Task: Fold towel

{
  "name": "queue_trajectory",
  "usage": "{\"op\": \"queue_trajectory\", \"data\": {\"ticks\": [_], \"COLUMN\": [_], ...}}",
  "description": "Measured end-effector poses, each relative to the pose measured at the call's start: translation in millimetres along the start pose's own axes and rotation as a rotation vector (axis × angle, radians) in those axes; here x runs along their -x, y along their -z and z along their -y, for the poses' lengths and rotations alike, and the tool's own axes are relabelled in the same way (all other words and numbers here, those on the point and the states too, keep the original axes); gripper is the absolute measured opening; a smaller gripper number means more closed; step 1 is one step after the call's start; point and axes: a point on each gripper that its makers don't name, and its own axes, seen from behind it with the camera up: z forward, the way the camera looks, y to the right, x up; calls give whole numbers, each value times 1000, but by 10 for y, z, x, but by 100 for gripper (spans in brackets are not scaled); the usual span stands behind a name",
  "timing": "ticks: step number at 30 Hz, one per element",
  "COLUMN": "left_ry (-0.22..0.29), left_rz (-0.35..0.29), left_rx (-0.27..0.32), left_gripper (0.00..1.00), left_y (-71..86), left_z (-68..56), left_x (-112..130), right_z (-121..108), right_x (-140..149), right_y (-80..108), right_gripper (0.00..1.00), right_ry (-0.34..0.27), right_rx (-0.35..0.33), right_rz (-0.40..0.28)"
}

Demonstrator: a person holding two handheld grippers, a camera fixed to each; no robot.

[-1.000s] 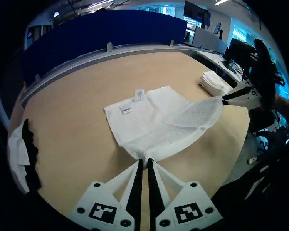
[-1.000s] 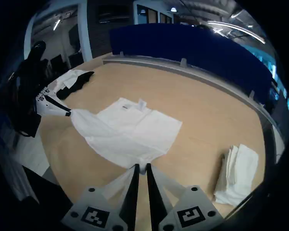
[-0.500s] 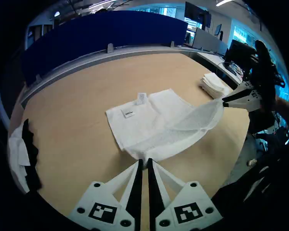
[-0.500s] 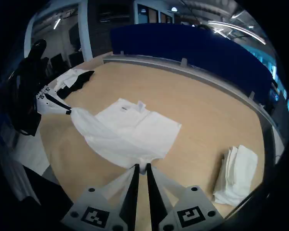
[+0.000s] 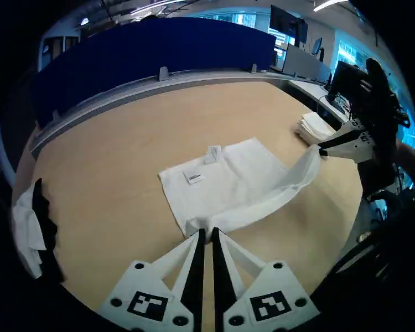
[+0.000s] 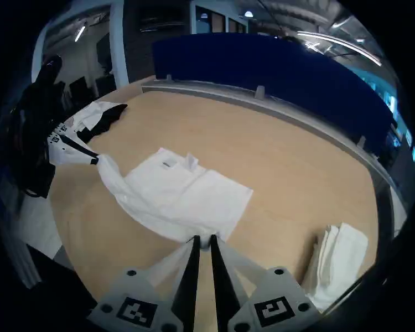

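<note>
The white towel lay near the middle of the wooden table. Most of it was spread flat, with two small tags on its upper face. Its near edge was raised off the wood and hung as a sagging band between the two grippers. The left gripper had its fingers drawn narrow, pinching one near corner of the towel between the tips. The right gripper was likewise narrow and clamped on the other near corner. In the left gripper view it held that corner up at the right, above the table's edge.

A stack of folded towels sat near the table's right edge, well apart from the spread one. Black and white cloths lay at the left edge. A blue partition ran along the far side of the table, and monitors stood beyond it.
</note>
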Motion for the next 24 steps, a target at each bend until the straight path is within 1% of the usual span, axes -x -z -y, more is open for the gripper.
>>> {"op": "queue_trajectory", "data": {"ticks": [8,11,16,24], "left_ry": [0,4,1,-10], "left_rz": [-8,-2,10,33], "left_rx": [-19,-22,-23,-24], "left_gripper": [9,9,9,9], "left_y": [-174,-245,-380,-642], "left_z": [171,221,274,331], "left_x": [-160,-179,-174,-138], "right_z": [-164,-212,-273,-377], "right_x": [-133,-157,-158,-100], "right_y": [-216,-296,-421,-625], "right_gripper": [14,14,14,14], "right_ry": [-11,-17,-20,-32], "right_rx": [15,19,23,28], "right_rz": [-3,-1,10,32]}}
